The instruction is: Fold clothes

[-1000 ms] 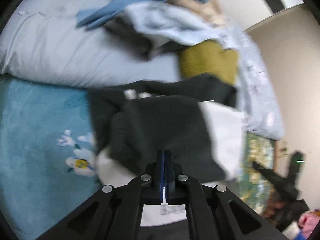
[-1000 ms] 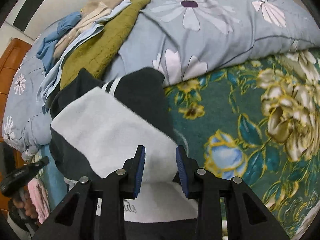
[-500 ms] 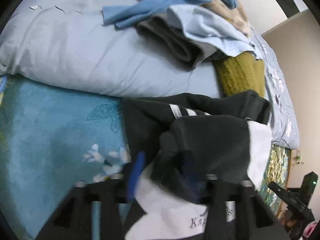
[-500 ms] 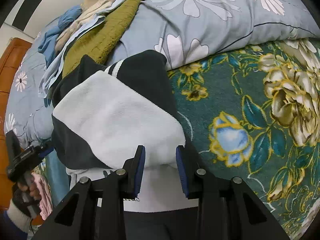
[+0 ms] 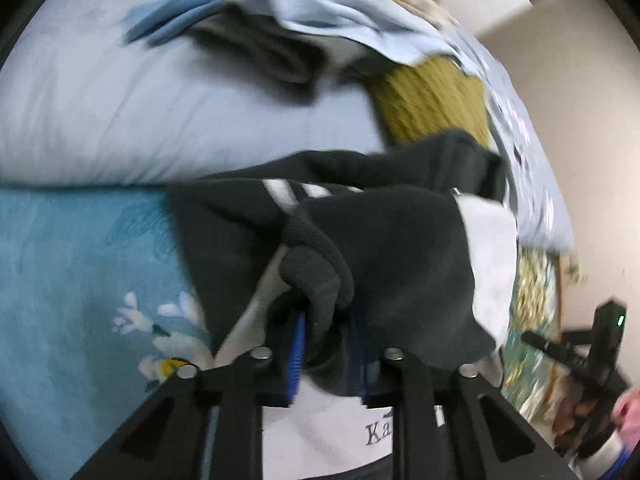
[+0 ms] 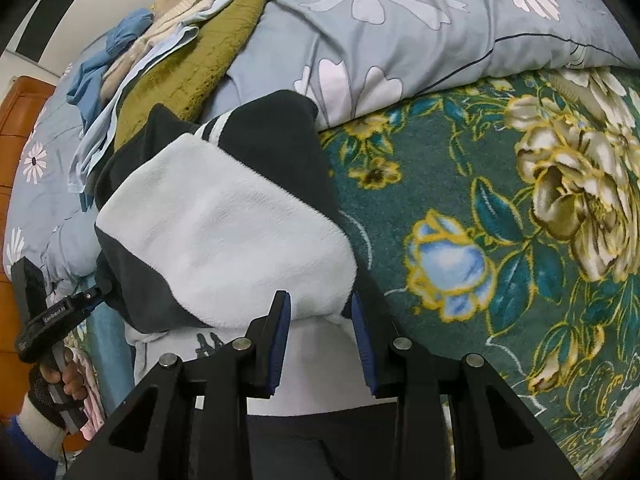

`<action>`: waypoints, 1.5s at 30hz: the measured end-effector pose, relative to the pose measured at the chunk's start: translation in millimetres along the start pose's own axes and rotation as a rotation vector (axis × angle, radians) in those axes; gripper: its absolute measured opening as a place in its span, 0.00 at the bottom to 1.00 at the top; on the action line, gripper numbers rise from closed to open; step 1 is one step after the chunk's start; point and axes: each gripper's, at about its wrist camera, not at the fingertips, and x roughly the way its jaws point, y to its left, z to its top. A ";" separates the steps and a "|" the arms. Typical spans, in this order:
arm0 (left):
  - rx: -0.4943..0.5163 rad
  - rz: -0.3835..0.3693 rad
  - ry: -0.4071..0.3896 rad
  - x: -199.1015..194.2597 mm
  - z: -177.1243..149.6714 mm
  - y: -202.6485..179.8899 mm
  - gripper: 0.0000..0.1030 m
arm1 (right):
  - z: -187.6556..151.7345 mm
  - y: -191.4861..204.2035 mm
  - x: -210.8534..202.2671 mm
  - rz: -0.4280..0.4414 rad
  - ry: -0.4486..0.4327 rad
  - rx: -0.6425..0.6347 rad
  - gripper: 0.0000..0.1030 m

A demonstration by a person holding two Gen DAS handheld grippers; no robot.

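A black-and-white fleece garment (image 6: 224, 224) lies folded on the bed, its black part with white stripes (image 5: 400, 256) toward the quilt. My left gripper (image 5: 326, 354) is open, with a fold of black fleece lying between its blue pads. My right gripper (image 6: 320, 340) is open around the white fleece edge, the pads apart. The left gripper and the hand holding it also show at the left edge of the right wrist view (image 6: 44, 320).
A pile of clothes, olive (image 6: 200, 60), light blue, beige and grey (image 5: 272, 48), sits on the grey flowered quilt (image 6: 400, 32). A green flowered blanket (image 6: 520, 220) lies to the right, a teal one (image 5: 80, 272) to the left.
My left gripper was shut a second ago and has opened; it now stands around a black fleece fold. My right gripper stayed open and moved slightly.
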 end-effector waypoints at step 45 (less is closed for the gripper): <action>-0.019 0.175 0.043 -46.5 -37.9 14.2 0.49 | -18.1 -26.4 -41.6 0.001 0.033 0.023 0.35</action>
